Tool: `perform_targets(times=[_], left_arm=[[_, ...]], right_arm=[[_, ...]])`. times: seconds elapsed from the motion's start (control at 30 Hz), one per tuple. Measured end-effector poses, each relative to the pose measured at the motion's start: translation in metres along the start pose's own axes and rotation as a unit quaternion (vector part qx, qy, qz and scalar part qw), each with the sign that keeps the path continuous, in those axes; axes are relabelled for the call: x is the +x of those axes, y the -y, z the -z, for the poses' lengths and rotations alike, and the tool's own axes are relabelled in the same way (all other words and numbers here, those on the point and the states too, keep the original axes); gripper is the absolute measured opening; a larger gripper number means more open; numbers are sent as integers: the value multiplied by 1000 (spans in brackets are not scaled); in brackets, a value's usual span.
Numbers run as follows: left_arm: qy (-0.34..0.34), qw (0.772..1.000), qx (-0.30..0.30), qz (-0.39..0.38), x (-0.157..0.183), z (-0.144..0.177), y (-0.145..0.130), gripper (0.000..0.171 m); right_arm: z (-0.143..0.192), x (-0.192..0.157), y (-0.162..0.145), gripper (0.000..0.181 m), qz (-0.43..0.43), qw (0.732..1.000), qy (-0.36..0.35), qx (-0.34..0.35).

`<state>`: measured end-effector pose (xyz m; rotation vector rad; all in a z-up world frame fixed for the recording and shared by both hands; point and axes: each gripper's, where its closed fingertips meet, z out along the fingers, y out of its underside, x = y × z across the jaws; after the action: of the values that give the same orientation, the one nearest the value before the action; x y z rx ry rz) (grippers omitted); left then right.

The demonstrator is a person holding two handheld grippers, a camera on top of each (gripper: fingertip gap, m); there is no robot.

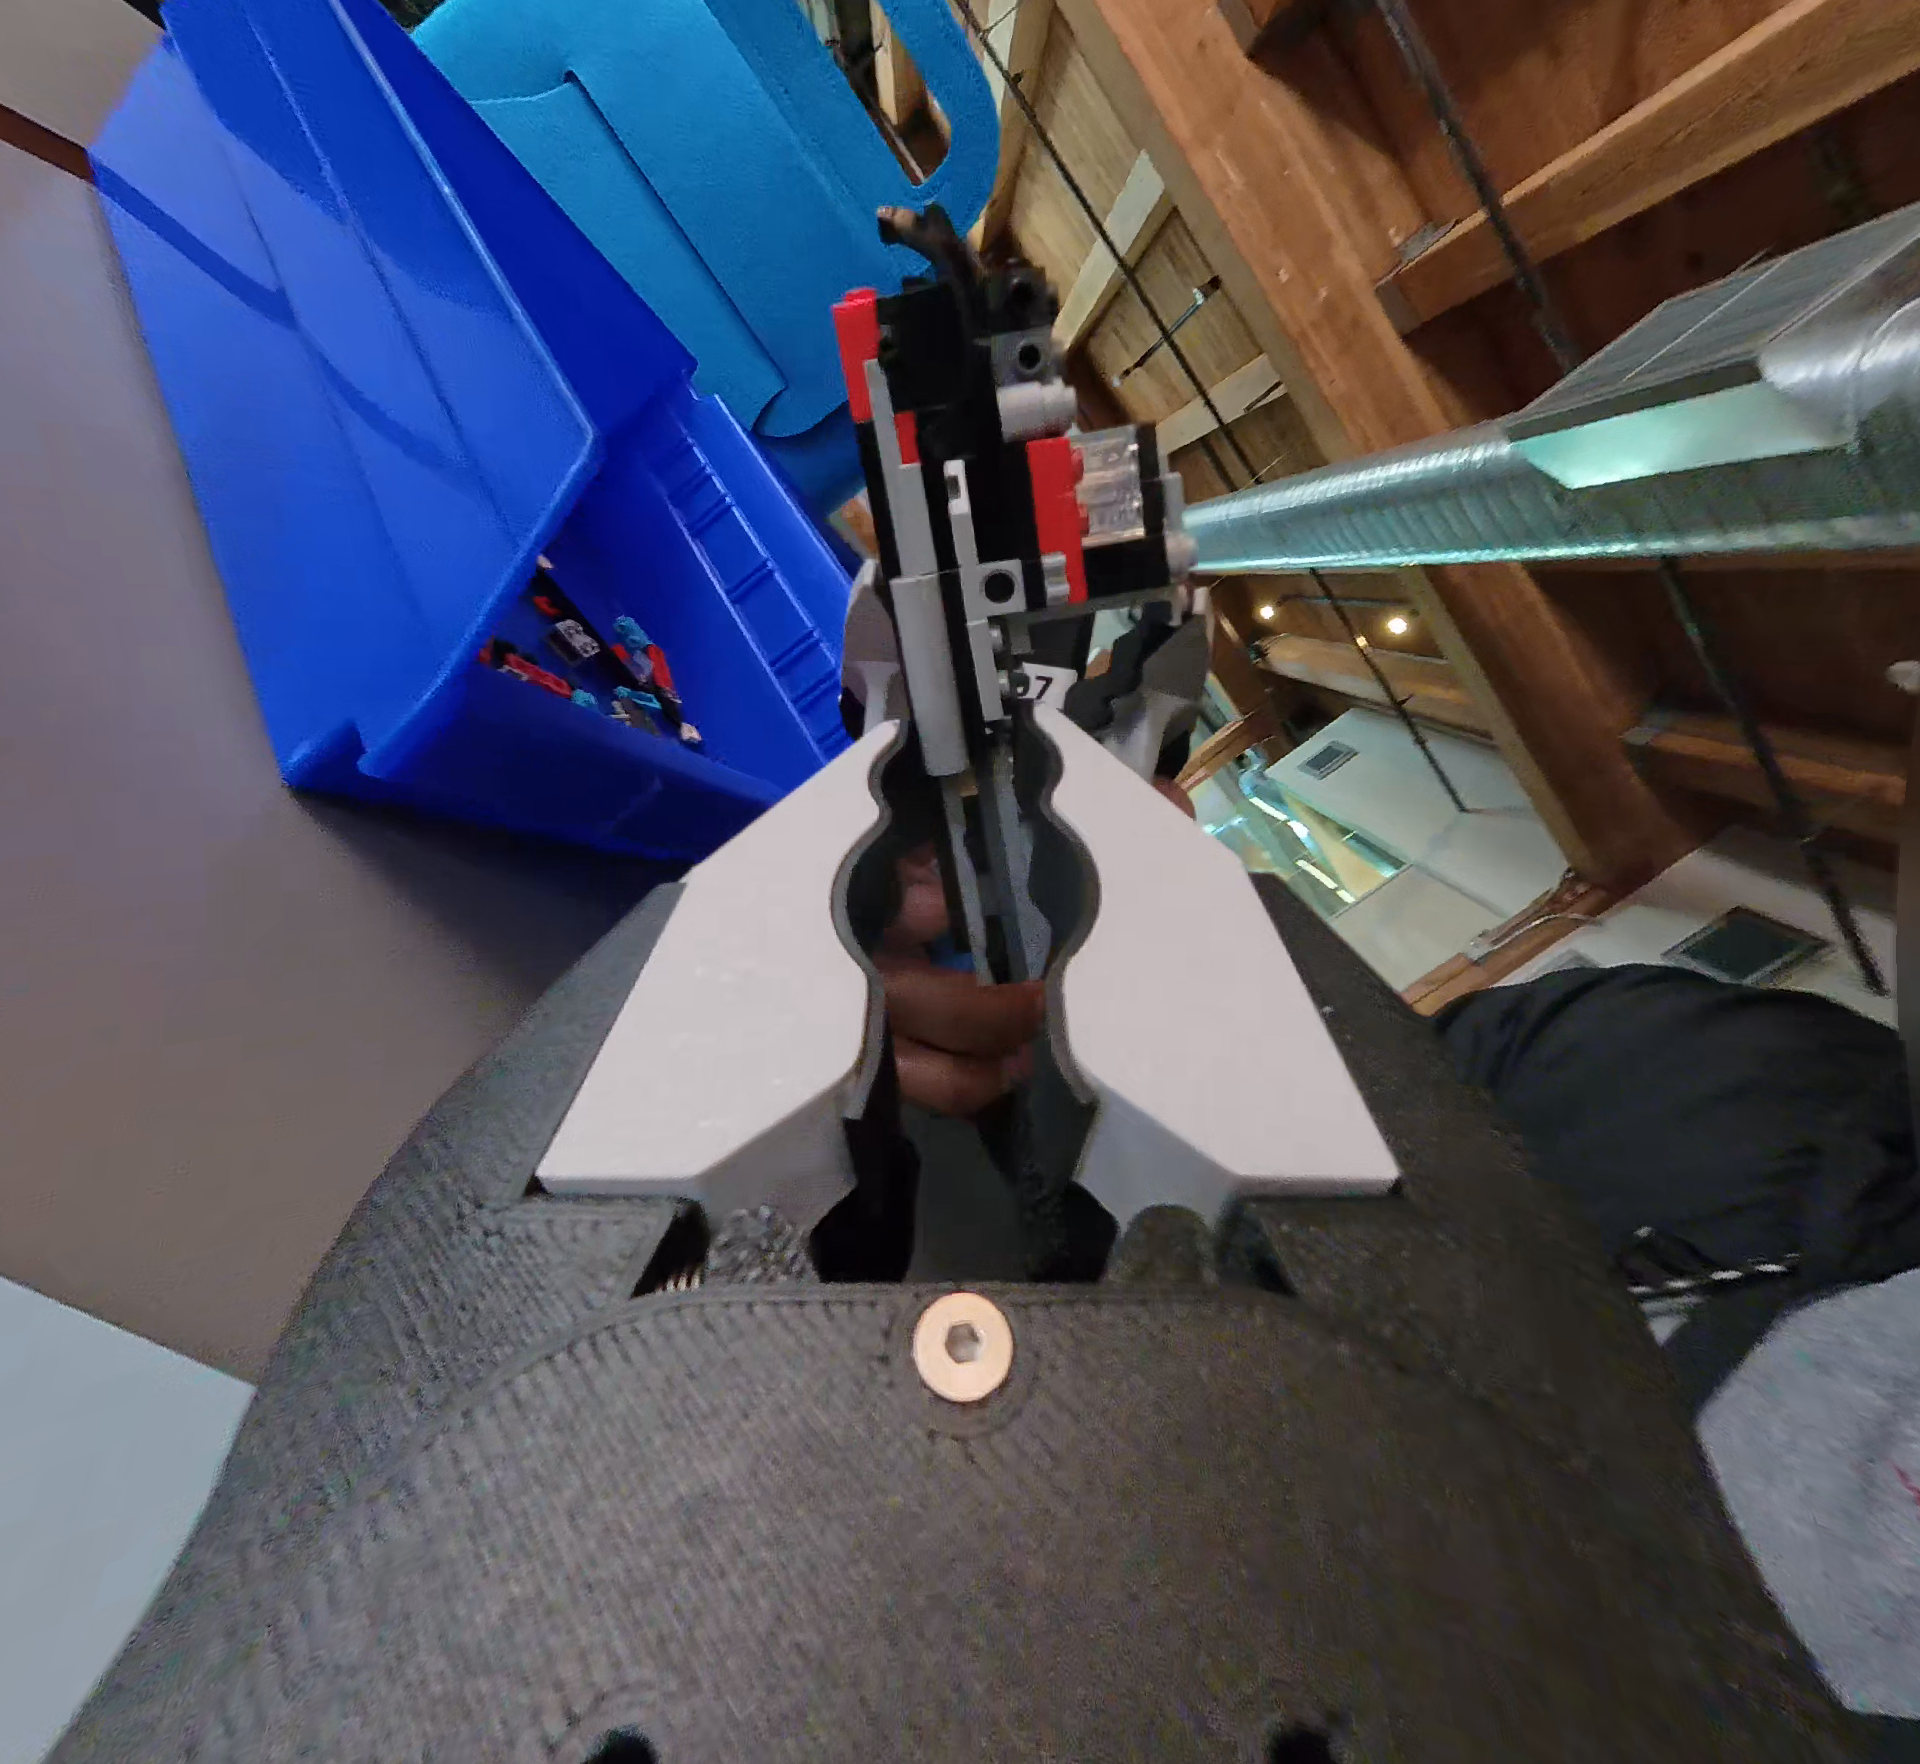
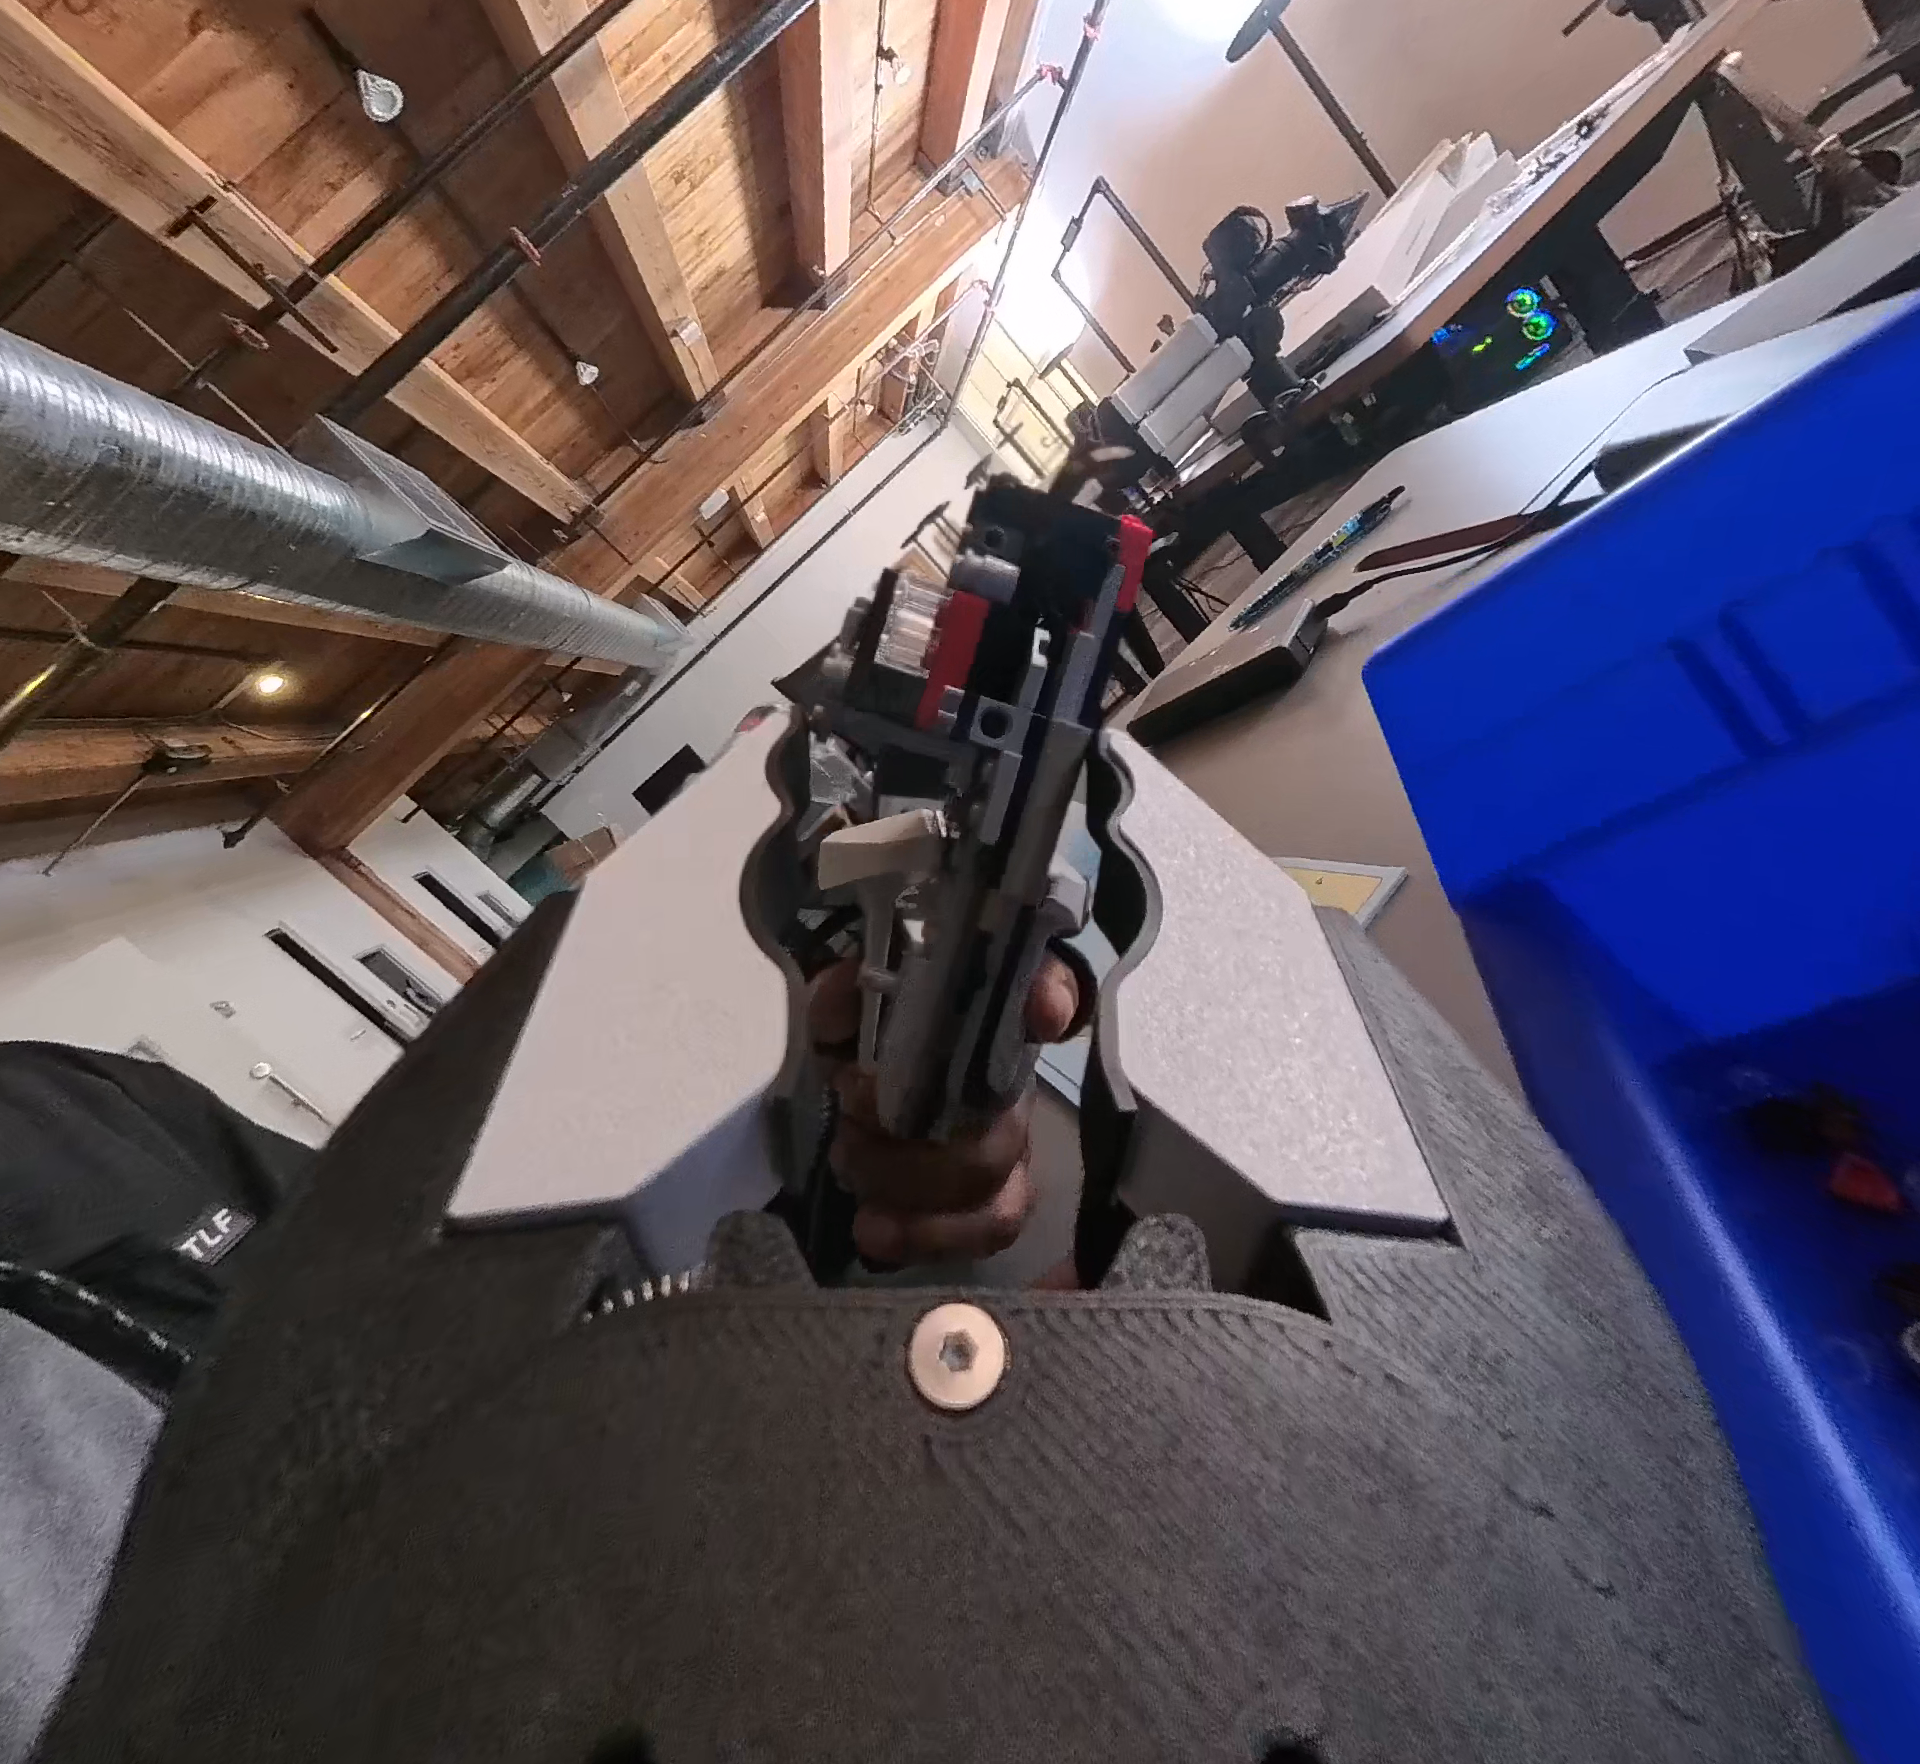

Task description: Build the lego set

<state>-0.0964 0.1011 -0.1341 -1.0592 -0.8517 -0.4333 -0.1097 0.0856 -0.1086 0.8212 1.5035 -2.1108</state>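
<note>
Bright indoor light, window glare, fisheye distortion, slight blur

A white tag (image 1: 1039,686) and a sleeve patch (image 2: 213,1234) bear writing.

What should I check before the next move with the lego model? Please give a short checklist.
1. Left gripper shut on the lego model: ok.
2. Right gripper shut on the same model: ok, though blur hides the contact.
3. Model lifted off the table: ok.
4. Loose pieces ready in the blue bin: ok.
5. Which piece goes on next: cannot tell.
6. Model's bricks fully pressed together: cannot tell.
</note>
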Motion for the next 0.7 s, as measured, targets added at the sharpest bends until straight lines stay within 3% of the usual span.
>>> perform_targets(times=[0.17, 0.47, 0.6, 0.7], left_arm=[[0, 999, 32, 40, -6, 8, 11, 18], [37, 991, 94, 87, -27, 30, 33, 18], [49, 991, 101, 71, -25, 33, 37, 18], [71, 990, 118, 36, -18, 42, 42, 19]], right_arm=[[4, 6, 7, 72, 30, 999, -37, 1], [-1, 0, -17, 75, 130, 989, -71, -26], [-1, 1, -44, 71, 151, 984, -67, -64], [2, -6, -45, 70, 173, 980, -68, -71]])
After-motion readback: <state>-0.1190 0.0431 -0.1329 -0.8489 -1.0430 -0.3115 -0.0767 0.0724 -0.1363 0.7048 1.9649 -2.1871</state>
